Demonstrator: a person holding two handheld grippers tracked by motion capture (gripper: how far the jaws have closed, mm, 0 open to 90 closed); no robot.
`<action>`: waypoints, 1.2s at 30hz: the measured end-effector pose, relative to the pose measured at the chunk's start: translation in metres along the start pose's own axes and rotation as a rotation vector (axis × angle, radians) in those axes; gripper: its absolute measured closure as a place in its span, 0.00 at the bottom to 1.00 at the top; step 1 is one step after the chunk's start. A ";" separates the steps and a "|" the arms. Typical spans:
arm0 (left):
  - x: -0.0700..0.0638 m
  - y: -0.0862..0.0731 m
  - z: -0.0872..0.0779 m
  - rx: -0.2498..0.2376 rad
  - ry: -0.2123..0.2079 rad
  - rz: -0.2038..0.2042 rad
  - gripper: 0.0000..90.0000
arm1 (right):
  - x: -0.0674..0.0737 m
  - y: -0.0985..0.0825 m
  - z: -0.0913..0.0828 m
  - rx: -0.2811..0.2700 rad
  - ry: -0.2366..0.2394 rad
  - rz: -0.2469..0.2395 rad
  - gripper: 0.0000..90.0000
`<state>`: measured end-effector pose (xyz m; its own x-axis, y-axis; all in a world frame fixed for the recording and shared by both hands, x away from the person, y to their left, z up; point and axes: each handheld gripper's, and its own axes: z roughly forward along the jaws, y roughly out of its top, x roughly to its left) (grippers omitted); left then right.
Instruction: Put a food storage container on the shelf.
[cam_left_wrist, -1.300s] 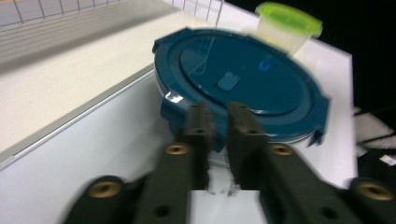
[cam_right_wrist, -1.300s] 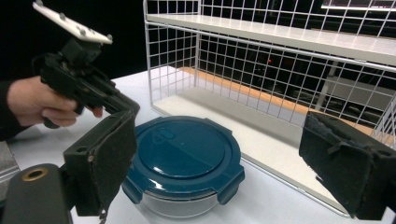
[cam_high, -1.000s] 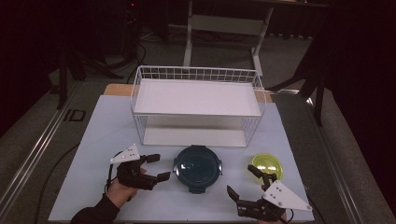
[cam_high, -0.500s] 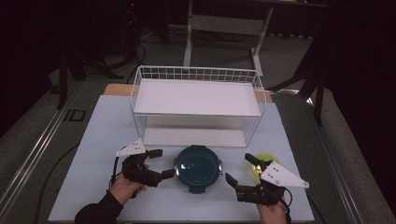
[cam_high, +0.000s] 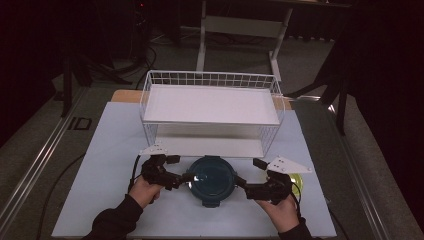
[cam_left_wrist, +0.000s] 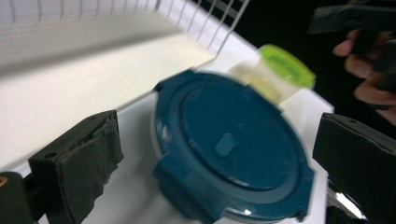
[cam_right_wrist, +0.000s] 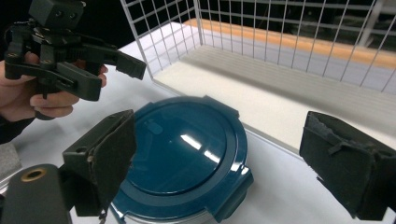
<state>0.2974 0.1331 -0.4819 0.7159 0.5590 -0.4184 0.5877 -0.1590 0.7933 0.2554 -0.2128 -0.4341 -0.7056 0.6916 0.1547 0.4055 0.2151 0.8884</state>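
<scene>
Both hands have moved inward since a second ago: then the left gripper (cam_high: 184, 178) was well to the left of the blue container (cam_high: 212, 178) and the right gripper (cam_high: 243, 183) was low at the right, near the green-lidded cup (cam_high: 295, 181); now both stand just beside the container, one at each side of it, with their tips pointing at its rim. I judge from this that the person prepares to take the container with two grippers together, perhaps to lift it to the wire rack (cam_high: 210, 80) behind it, and that the approach is nearly done while the grasp itself is not yet made. The container is on the white mat (cam_high: 100, 200), in front of the lower shelf of the rack, with its round blue lid (cam_left_wrist: 233, 144) clipped on. In the left gripper view the two black pads (cam_left_wrist: 79, 158) stand wide apart, as wide as they seem to go; they have just been opening a little further, and the container lies ahead between them, but neither pad presses on it. In the right gripper view the pads (cam_right_wrist: 105, 154) are also far apart, the lid (cam_right_wrist: 182, 149) lies between and slightly beyond them, and I see no contact there. So both grippers hold nothing at this moment. From the high view I cannot tell whether the tips already touch the rim. The cup stands just beyond the right hand (cam_high: 280, 210), close to the container, and could be pushed if that hand swings outward.
</scene>
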 end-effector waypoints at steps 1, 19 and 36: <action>0.002 -0.001 0.001 0.006 -0.002 -0.028 0.01 | -0.001 0.000 0.003 0.013 0.006 0.008 0.12; 0.020 -0.018 0.014 0.140 -0.019 -0.311 0.20 | -0.016 -0.017 0.028 0.151 0.080 0.132 0.15; 0.024 -0.020 0.013 0.151 -0.078 -0.350 0.58 | -0.022 -0.027 0.038 0.219 0.165 0.230 0.23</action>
<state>0.3078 0.1389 -0.5139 0.4854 0.5382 -0.6890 0.8461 -0.0906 0.5253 0.2820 -0.2078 -0.4777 -0.6579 0.6227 0.4236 0.6673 0.2214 0.7111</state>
